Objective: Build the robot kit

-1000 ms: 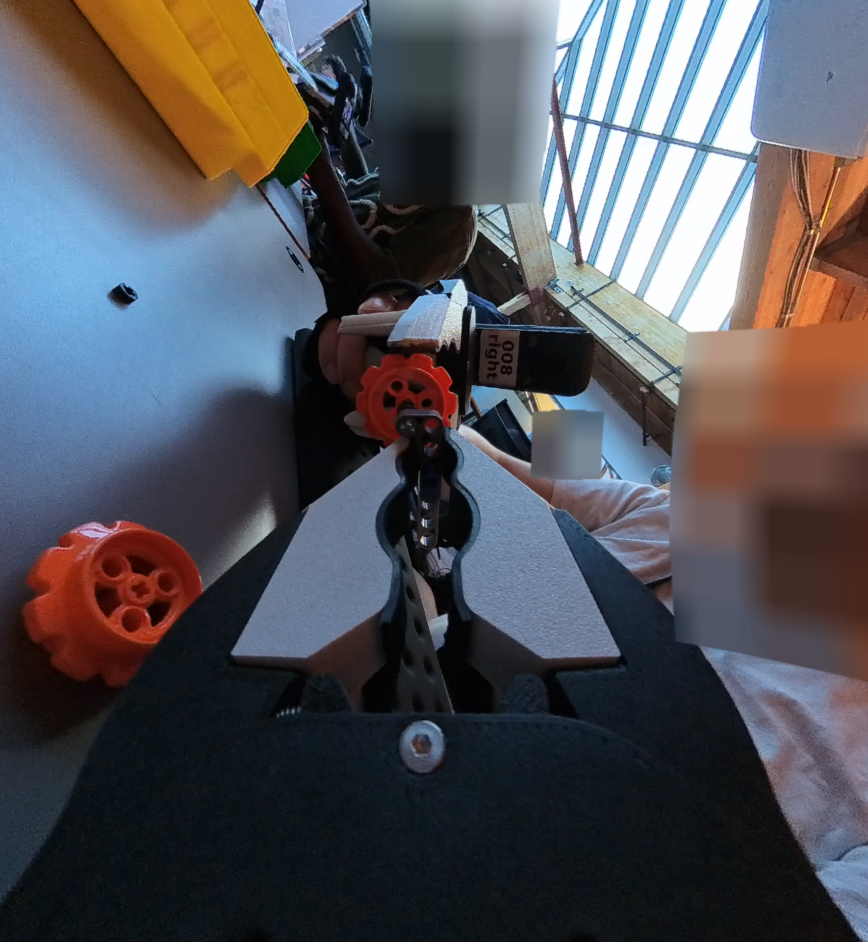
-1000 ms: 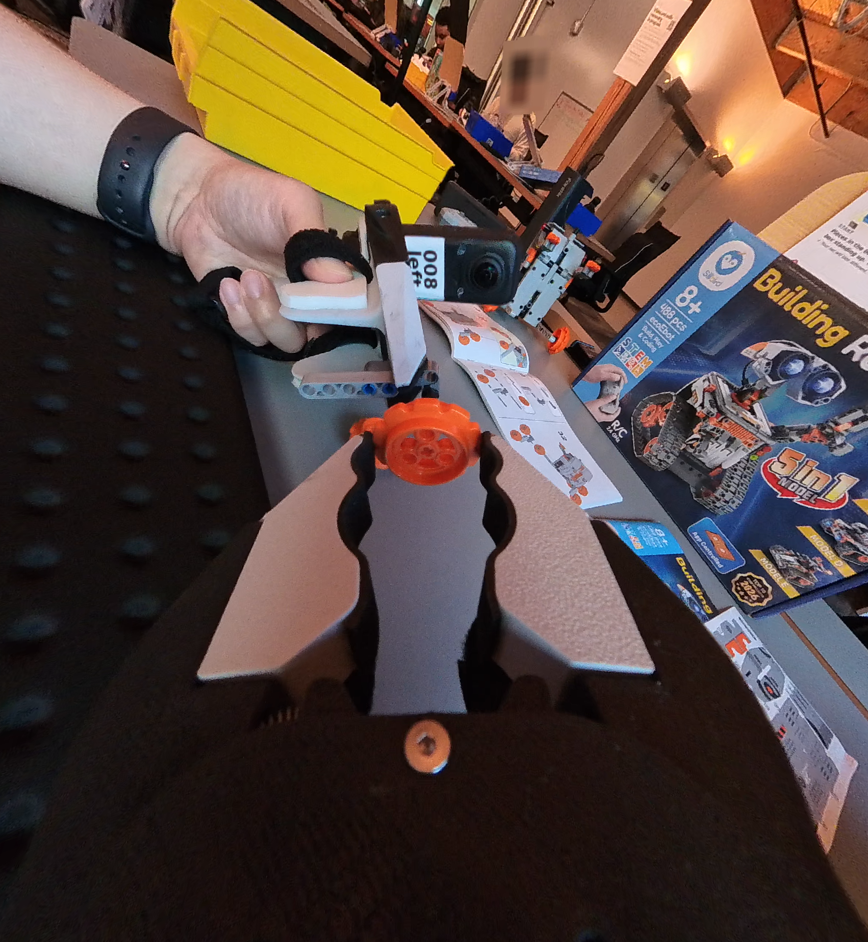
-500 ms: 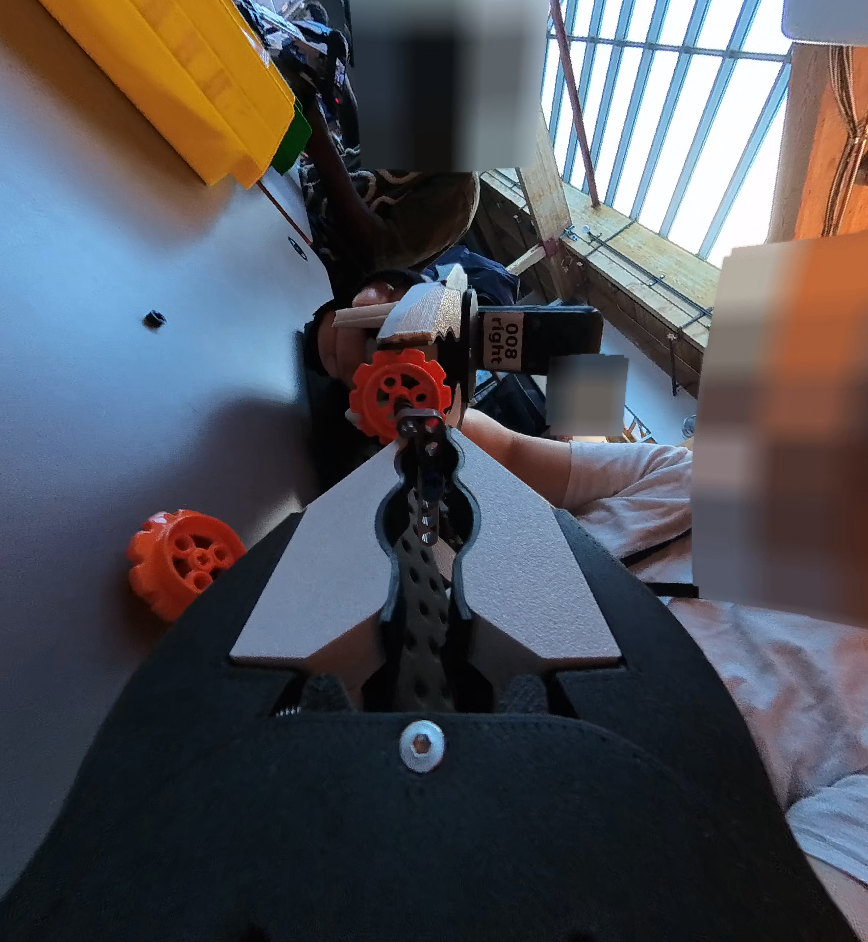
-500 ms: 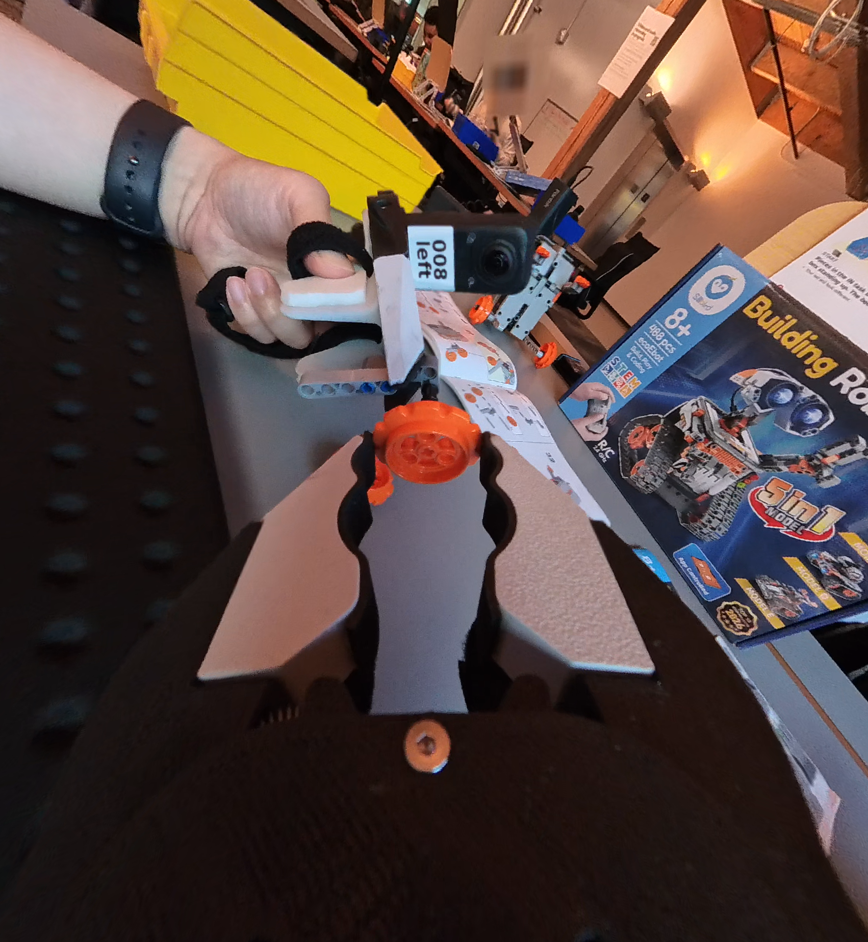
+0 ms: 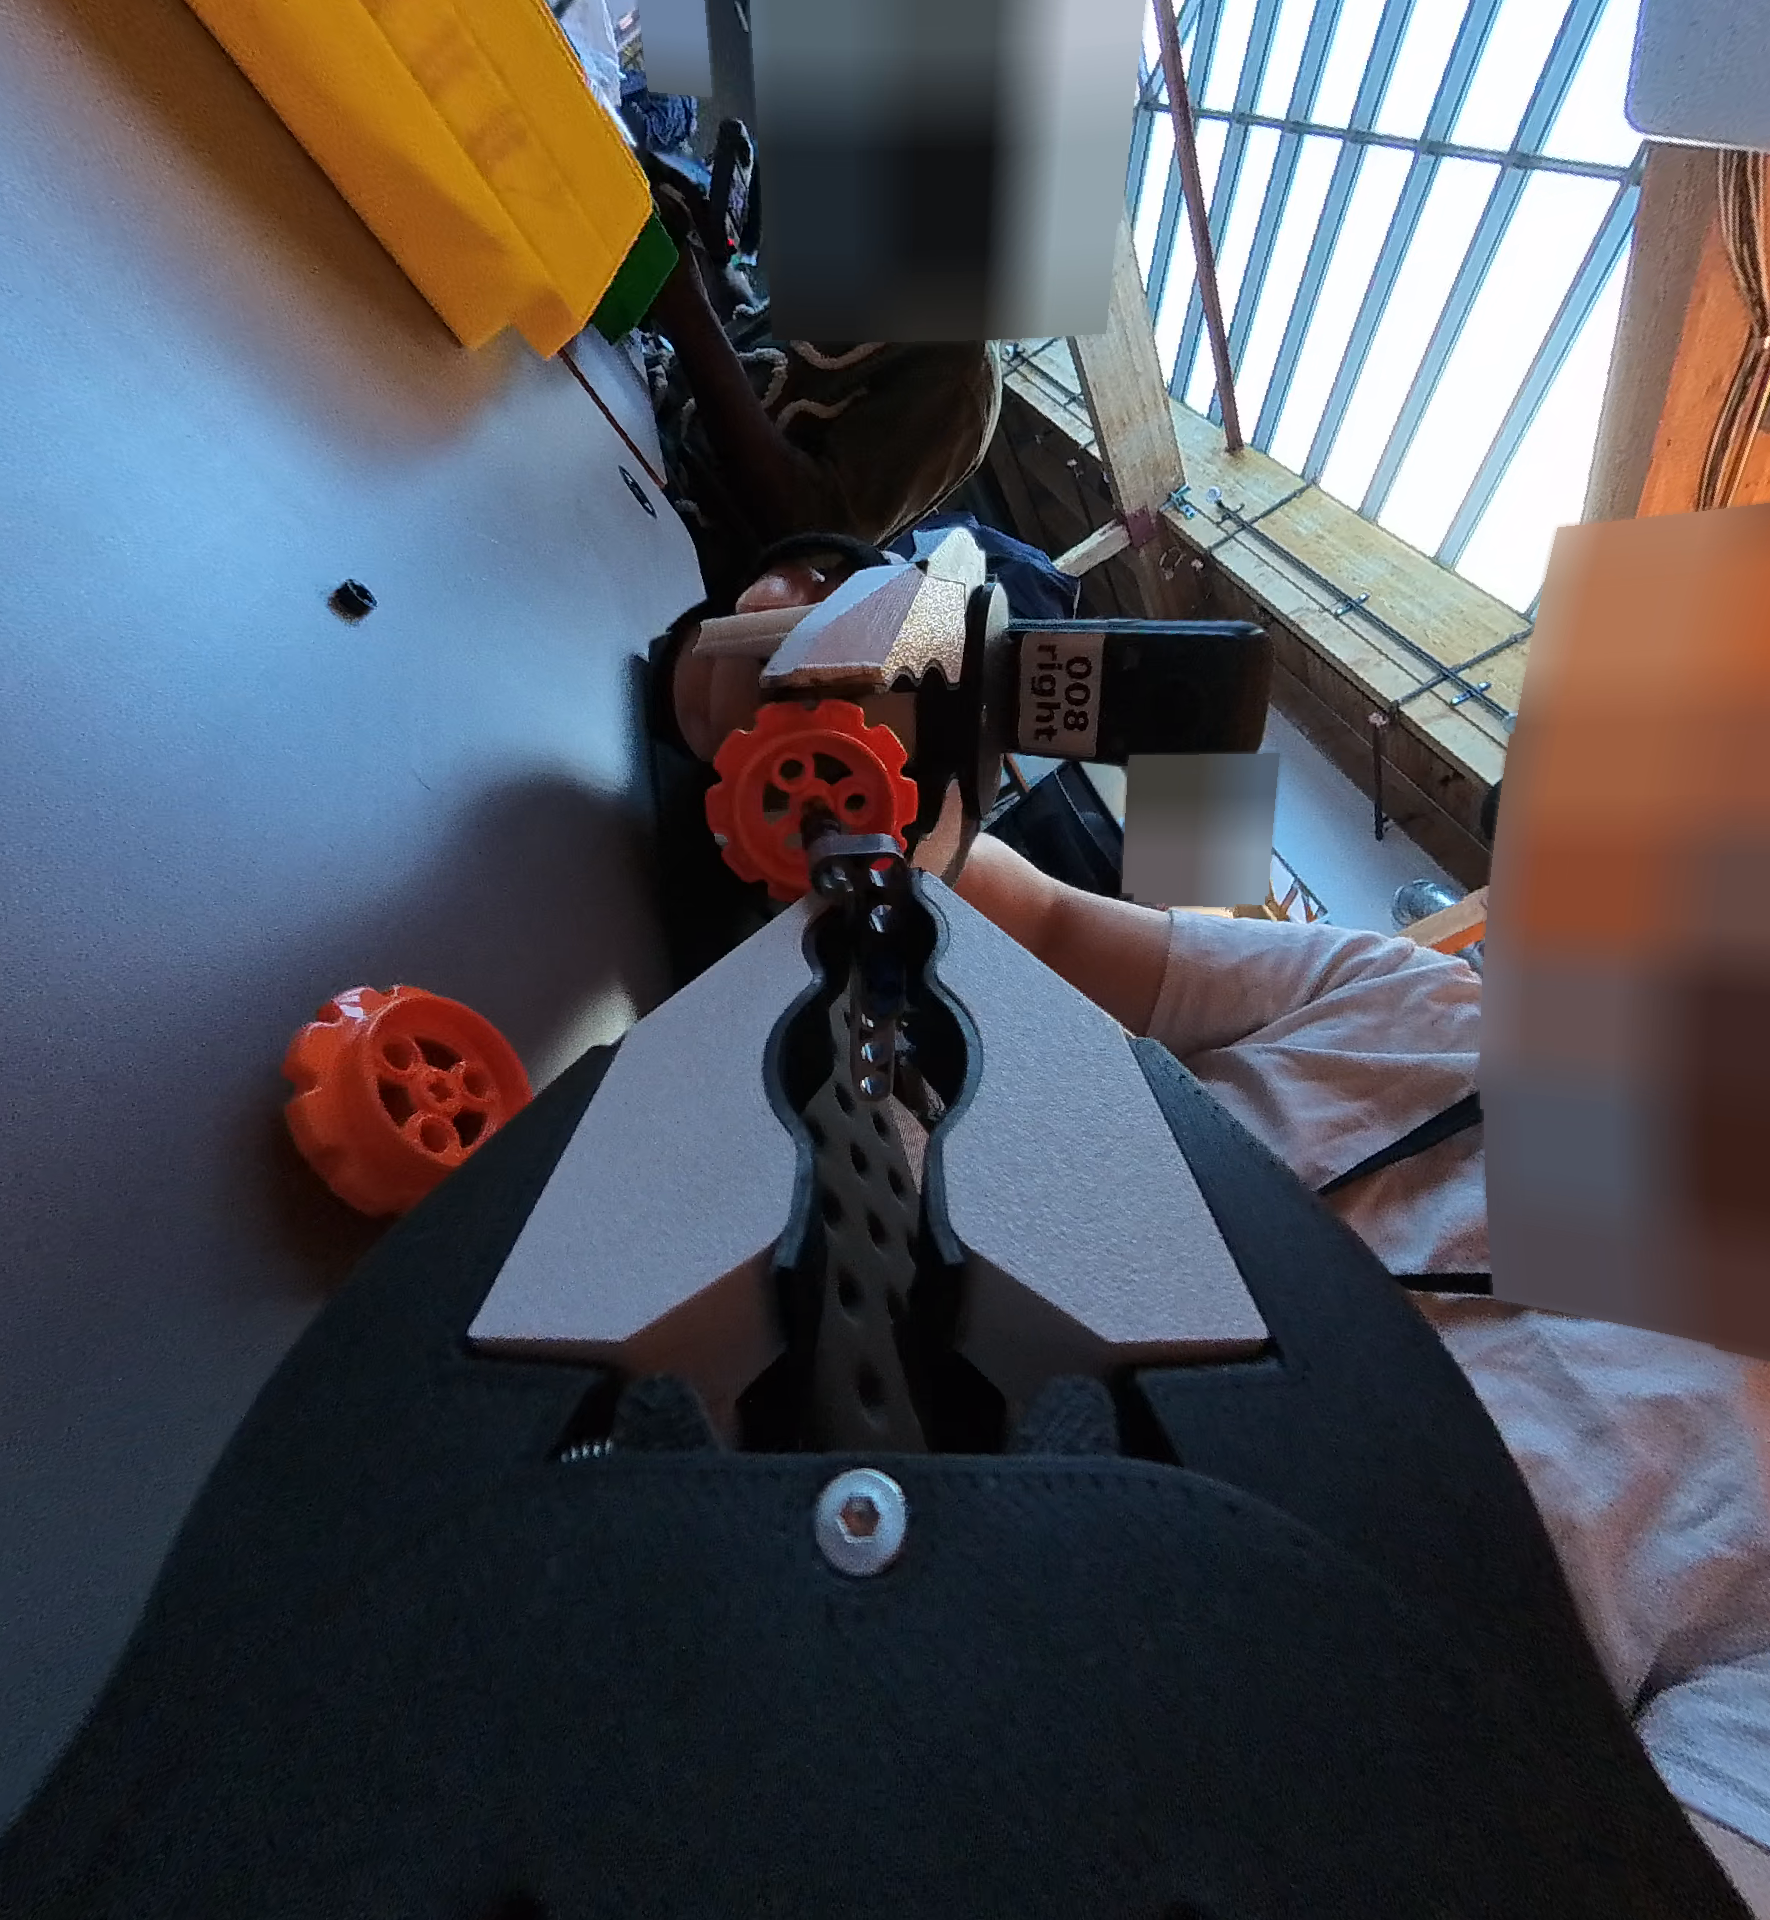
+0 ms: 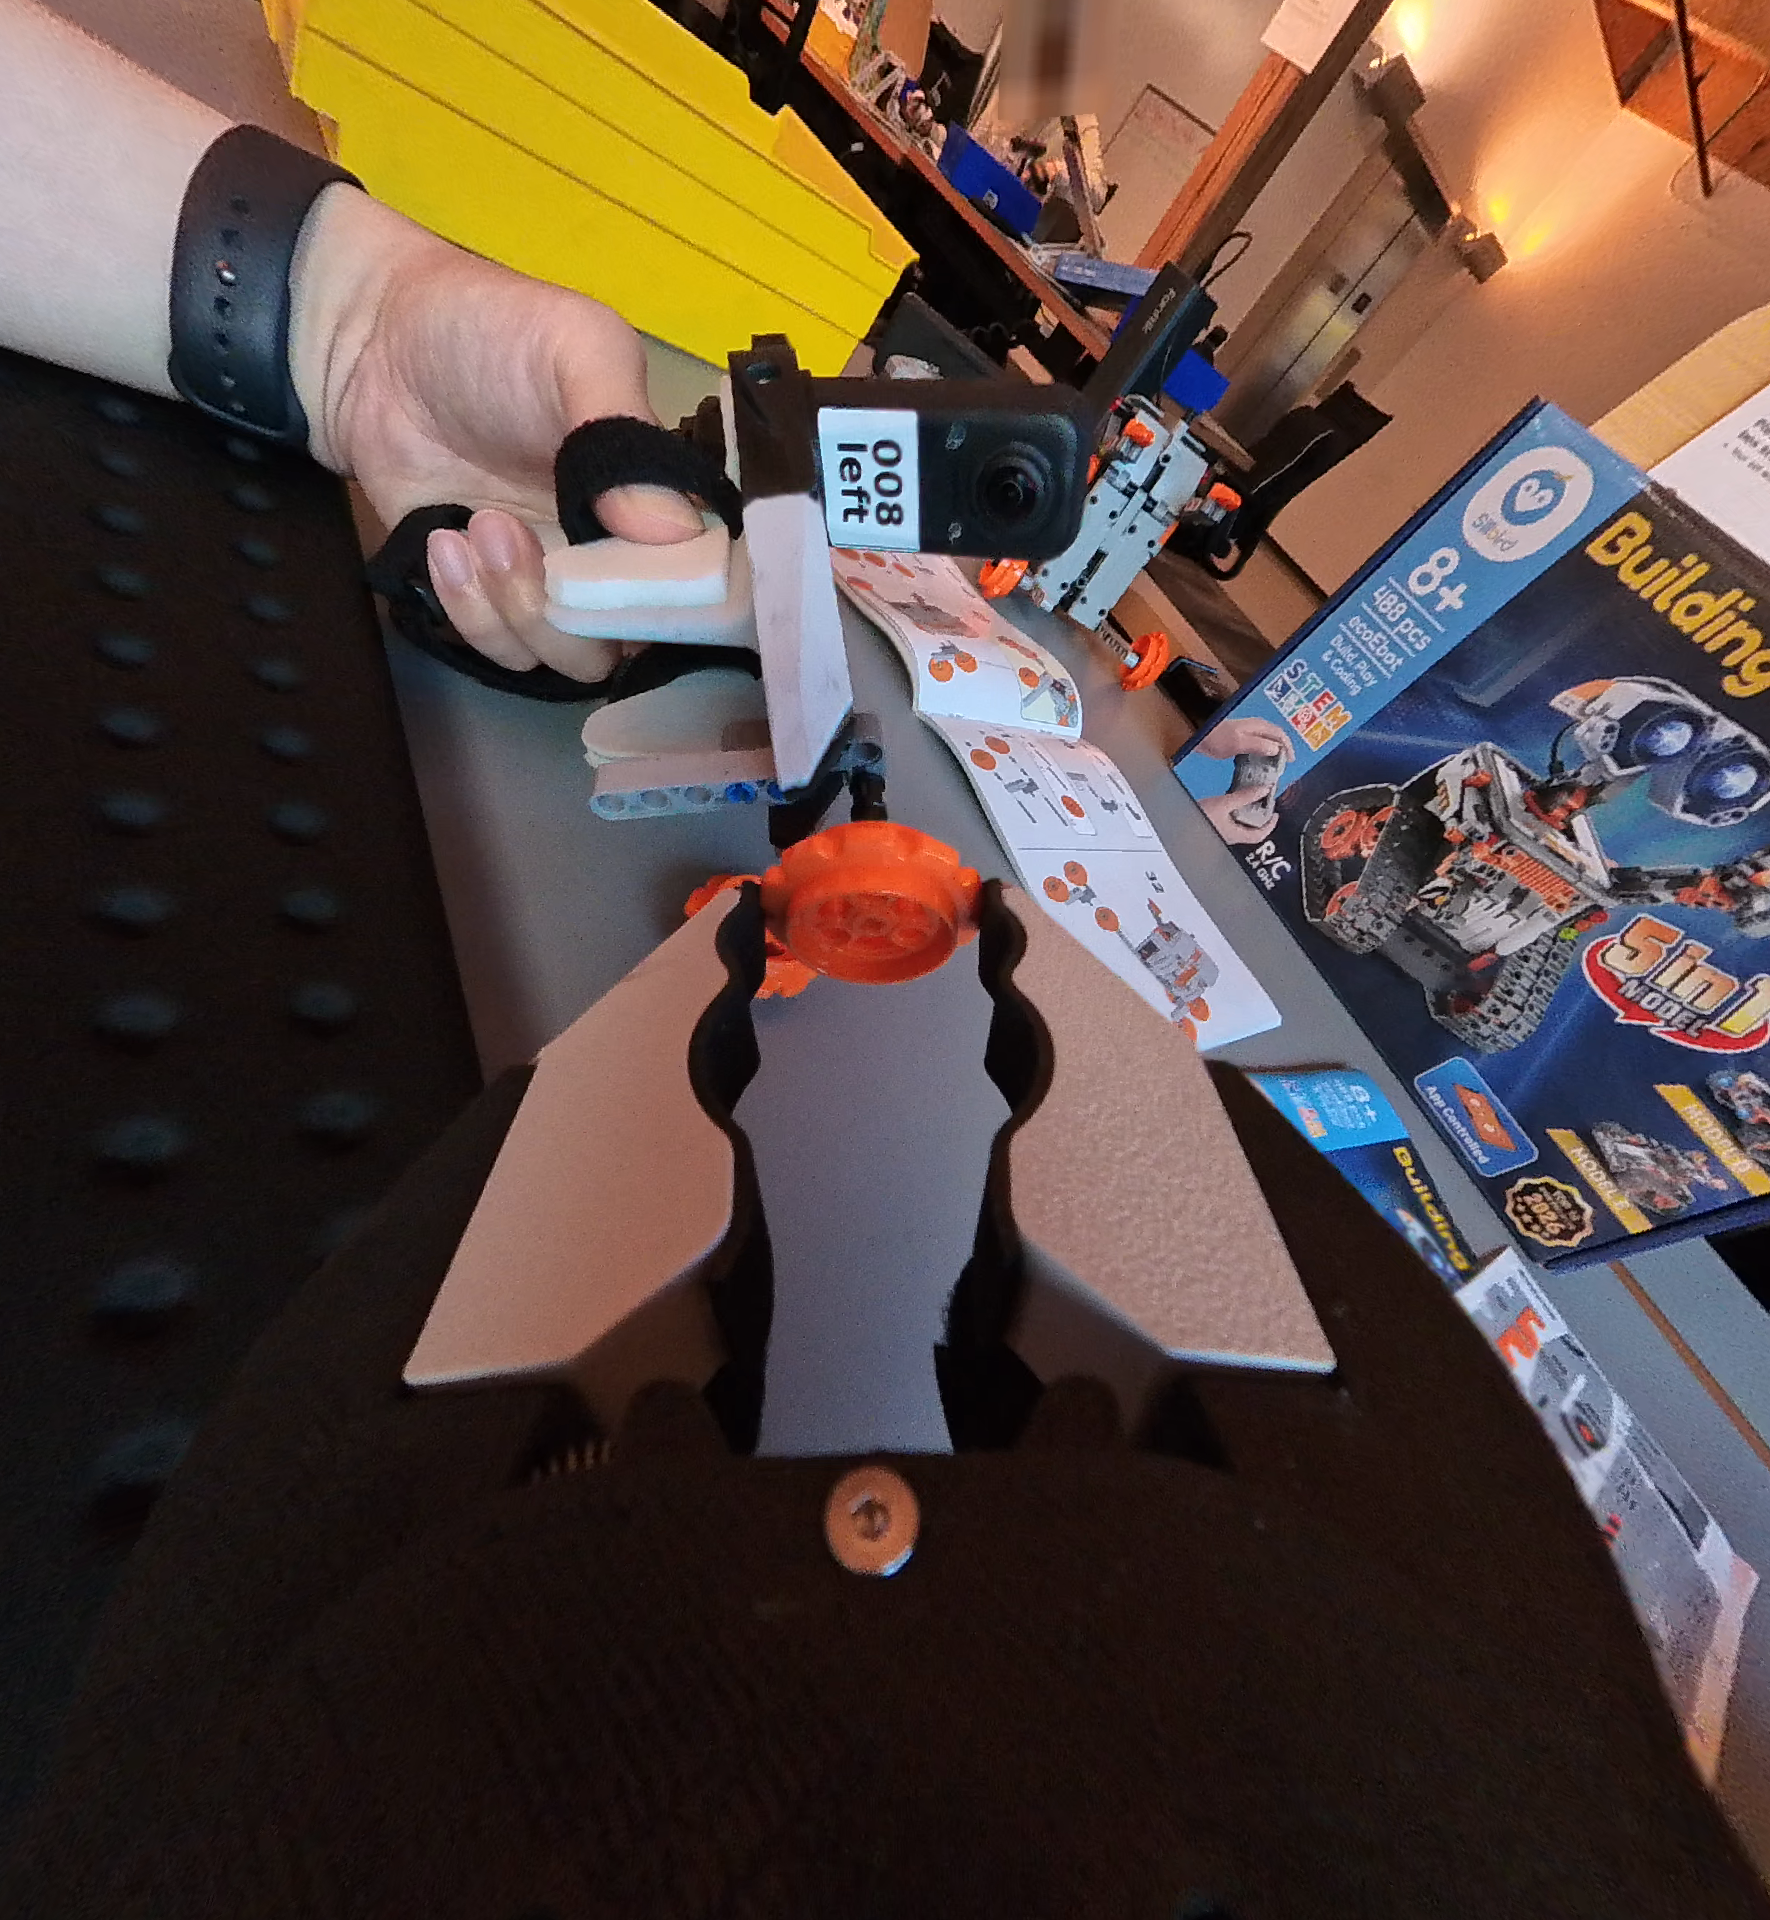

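My left gripper (image 5: 865, 914) is shut on a grey perforated beam (image 5: 865, 1164) whose tip carries a short black axle (image 5: 829, 831). My right gripper (image 6: 867, 904) is shut on an orange toothed wheel (image 6: 865, 925), gripped by its rim. In the left wrist view that wheel (image 5: 808, 795) sits with its hub right at the axle tip. In the right wrist view the left gripper's finger (image 6: 798, 644) points down at the wheel, holding the beam (image 6: 673, 800). A second orange wheel (image 5: 403, 1096) lies on the grey table (image 5: 185, 727) just left of my left gripper.
Yellow bins (image 6: 600, 177) stand at the table's far side. An open instruction booklet (image 6: 1068, 831), a blue kit box (image 6: 1535, 883) and a part-built model (image 6: 1120, 520) lie to the right. A black studded mat (image 6: 133, 883) is on the left. A small black piece (image 5: 351, 600) lies loose. Both grippers' tips are close together, under 4 cm apart.
Both grippers have shifted slightly together above the table. The held wheel stays against the axle tip. Both grips are unchanged.
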The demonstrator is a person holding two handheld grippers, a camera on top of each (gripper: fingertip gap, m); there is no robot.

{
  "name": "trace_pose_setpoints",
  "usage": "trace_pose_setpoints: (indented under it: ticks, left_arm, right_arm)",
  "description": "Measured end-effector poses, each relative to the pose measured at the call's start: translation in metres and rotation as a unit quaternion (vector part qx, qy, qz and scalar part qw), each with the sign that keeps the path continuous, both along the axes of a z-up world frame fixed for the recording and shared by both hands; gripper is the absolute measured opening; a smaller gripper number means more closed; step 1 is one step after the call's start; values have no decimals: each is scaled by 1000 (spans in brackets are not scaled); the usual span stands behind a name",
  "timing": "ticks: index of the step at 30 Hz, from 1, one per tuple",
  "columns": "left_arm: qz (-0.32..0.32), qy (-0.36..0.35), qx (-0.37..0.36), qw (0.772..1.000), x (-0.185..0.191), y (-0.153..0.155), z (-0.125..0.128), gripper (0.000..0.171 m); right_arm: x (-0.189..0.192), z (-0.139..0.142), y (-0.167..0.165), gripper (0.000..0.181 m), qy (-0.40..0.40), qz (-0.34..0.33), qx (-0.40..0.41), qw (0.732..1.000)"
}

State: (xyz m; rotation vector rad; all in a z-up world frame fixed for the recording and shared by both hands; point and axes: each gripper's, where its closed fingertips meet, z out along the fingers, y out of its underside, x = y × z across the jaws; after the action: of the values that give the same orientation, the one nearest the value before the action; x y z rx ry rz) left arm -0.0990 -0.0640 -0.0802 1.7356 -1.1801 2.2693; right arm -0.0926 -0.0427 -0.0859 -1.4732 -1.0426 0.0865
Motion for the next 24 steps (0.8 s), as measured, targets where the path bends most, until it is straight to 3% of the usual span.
trace_pose_setpoints:
  ticks: [11,24]
  left_arm:
    - [-5,31,34,999,-2,-2,-12,5]
    - [-45,25,23,998,-8,-12,-11,5]
  right_arm:
    - [-3,-9,-2,40,-12,17,-24,1000]
    - [-9,-6,-10,40,-3,52,-13,999]
